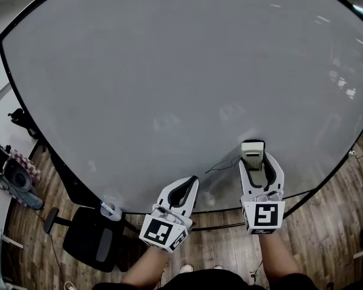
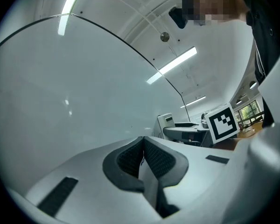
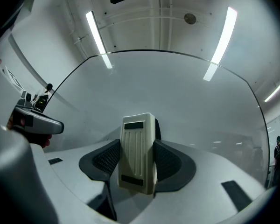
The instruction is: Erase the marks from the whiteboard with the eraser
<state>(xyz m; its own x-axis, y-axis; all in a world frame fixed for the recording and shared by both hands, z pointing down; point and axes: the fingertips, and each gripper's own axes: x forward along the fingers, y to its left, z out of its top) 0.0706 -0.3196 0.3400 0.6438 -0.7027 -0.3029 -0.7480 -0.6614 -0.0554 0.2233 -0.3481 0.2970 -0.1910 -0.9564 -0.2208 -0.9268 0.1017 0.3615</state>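
A large whiteboard point(image 1: 181, 83) fills the head view, with a thin dark mark point(image 1: 221, 165) low down beside the eraser. My right gripper point(image 1: 253, 154) is shut on a cream eraser point(image 1: 252, 153), held against the board's lower part. In the right gripper view the eraser point(image 3: 138, 153) stands upright between the dark pads point(image 3: 105, 160), facing the whiteboard point(image 3: 177, 106). My left gripper point(image 1: 190, 183) hangs lower left of it, near the board's bottom edge, its jaws shut with nothing between them. The pads point(image 2: 130, 160) meet in the left gripper view.
A black office chair point(image 1: 91, 237) stands on the wood floor below the board's left corner. Bags and clutter point(image 1: 9, 174) lie at the far left. The board's tray rail point(image 1: 224, 210) runs just above my grippers' cubes.
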